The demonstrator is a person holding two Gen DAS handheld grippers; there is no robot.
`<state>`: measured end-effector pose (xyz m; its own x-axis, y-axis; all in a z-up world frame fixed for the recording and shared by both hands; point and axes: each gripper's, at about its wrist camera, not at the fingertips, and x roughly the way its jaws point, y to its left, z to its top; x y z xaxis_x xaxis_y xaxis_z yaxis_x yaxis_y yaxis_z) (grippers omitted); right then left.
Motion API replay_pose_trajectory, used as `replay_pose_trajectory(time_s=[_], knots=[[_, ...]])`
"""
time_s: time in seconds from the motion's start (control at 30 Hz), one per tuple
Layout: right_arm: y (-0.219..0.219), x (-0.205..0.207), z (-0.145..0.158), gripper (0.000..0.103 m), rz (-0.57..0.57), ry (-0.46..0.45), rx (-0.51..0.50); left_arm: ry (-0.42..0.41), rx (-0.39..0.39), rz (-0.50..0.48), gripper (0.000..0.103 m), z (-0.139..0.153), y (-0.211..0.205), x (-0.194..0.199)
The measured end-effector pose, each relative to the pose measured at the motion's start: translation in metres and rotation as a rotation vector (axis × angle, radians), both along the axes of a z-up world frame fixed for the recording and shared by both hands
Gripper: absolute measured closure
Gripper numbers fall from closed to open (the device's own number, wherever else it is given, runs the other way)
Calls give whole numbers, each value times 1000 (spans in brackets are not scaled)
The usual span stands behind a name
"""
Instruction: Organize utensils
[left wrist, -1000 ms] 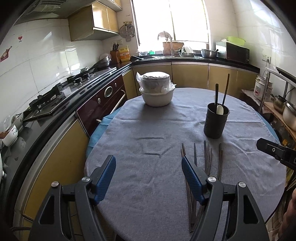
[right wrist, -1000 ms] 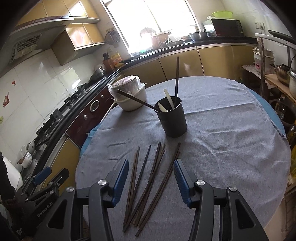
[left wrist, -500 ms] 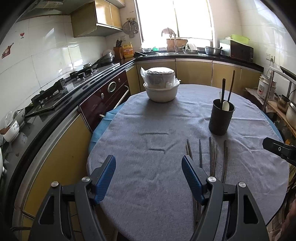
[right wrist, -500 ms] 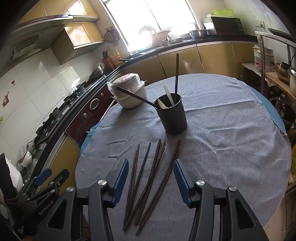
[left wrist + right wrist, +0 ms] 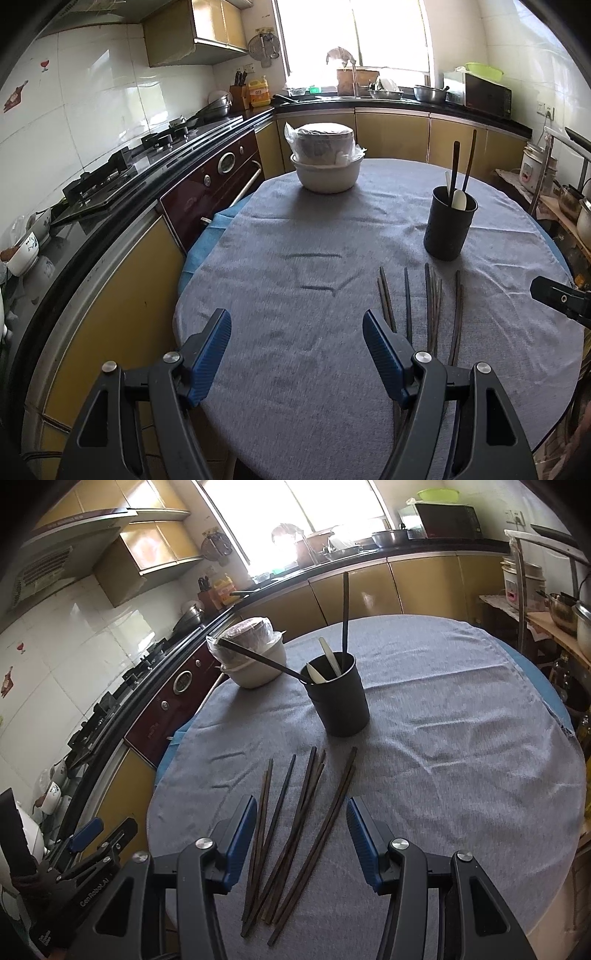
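Dark wooden chopsticks mostly loose on surface; few utensils in black holder; both grippers' jaws apart, empty.

Bright daylight pours through a window above a black countertop that runs along yellow cabinet fronts. White tiled walls back a gas hob, with a dark red built-in oven below. A microwave sits at the counter's right end.
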<state>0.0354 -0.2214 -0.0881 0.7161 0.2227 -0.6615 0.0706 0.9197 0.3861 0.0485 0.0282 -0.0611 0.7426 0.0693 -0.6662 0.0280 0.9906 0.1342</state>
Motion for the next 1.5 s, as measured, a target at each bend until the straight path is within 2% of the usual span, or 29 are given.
replay_pose_trajectory(time_s=[1.5], knots=[[4, 9, -21, 50, 1, 66, 8, 47, -18, -3, 29, -17, 4, 8]])
